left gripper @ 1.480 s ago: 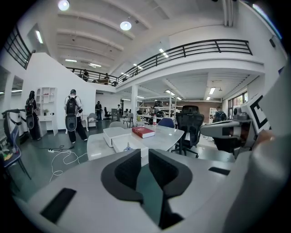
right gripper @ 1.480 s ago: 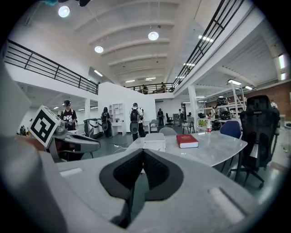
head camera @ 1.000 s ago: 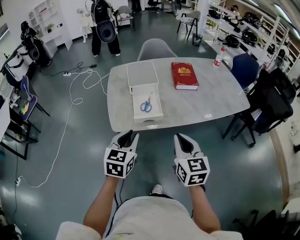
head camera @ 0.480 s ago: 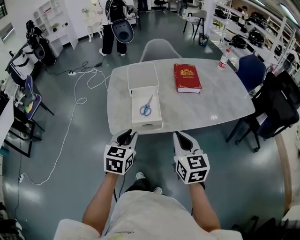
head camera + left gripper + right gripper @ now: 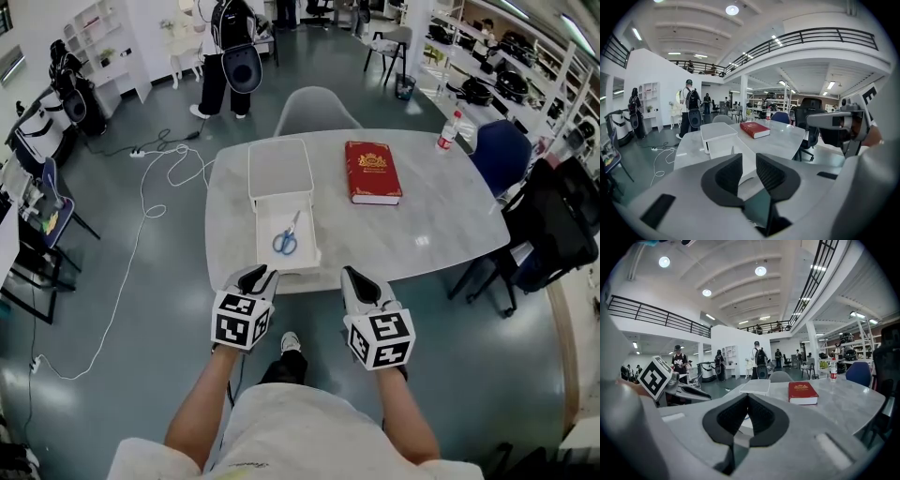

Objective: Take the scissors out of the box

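Note:
Blue-handled scissors point(image 5: 284, 242) lie in the pulled-out drawer point(image 5: 305, 255) of a white box point(image 5: 279, 165) on the grey table point(image 5: 431, 225). Both grippers hover side by side just short of the table's near edge, pointing at it. My left gripper point(image 5: 259, 275) is directly in front of the drawer; its jaws are opening, with a narrow gap and nothing between them point(image 5: 749, 157). My right gripper point(image 5: 352, 277) is to the drawer's right, its jaws closed together and empty point(image 5: 748, 397). In the two gripper views the drawer wall hides the scissors.
A red book point(image 5: 372, 172) lies right of the box, and a bottle point(image 5: 446, 134) stands at the far right edge. A grey chair point(image 5: 317, 106) is behind the table, dark chairs point(image 5: 553, 220) at the right. A person point(image 5: 230, 52) stands far off; cables point(image 5: 155, 202) trail on the floor.
The table, with its box, has come nearer in the head view as the person stepped forward. Both grippers now sit close to the table's front edge.

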A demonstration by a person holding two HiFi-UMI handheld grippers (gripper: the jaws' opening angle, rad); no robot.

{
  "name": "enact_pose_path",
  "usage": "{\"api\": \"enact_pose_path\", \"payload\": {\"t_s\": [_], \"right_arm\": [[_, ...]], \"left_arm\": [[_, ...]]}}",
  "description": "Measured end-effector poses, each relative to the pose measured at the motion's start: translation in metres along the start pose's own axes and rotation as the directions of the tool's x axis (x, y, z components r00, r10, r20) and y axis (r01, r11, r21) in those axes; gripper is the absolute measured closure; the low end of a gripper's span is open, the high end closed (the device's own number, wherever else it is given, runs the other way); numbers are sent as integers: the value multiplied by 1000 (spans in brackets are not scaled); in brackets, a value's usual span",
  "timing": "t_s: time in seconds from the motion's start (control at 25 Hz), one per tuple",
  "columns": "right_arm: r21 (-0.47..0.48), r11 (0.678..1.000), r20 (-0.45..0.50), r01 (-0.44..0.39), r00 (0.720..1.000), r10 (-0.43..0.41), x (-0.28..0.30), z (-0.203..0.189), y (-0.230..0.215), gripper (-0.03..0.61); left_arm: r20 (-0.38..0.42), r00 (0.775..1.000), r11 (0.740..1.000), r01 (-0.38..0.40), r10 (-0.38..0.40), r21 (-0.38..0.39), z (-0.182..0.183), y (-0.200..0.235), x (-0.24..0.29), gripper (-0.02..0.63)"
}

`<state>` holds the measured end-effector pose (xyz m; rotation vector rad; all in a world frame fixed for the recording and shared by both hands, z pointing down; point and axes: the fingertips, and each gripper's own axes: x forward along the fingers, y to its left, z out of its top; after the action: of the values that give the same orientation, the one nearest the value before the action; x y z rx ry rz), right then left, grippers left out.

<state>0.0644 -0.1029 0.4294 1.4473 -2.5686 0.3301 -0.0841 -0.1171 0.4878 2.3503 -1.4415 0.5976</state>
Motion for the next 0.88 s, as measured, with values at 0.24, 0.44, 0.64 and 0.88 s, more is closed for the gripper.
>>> {"api": "enact_pose_path", "payload": {"t_s": [0.24,0.44,0.64,0.88], "right_arm": [[-6,1000,-26,8,1000,-8,49,8,-27,574],[-3,1000,-59,18,998,-18,90,17,-40,574],[-1,1000,-93,30,995,-30,128,21,-51,574],[-4,999,-126,35,991,-36,170,25,-61,574]], "left_arm": [[-46,998,999,30,-31,-13,9,21,51,545],[-113,991,998,64,-67,-23,15,40,87,545],[-204,972,993,115,-120,-36,10,50,119,541],[-316,937,988,150,-149,-21,-3,59,149,540]]}}
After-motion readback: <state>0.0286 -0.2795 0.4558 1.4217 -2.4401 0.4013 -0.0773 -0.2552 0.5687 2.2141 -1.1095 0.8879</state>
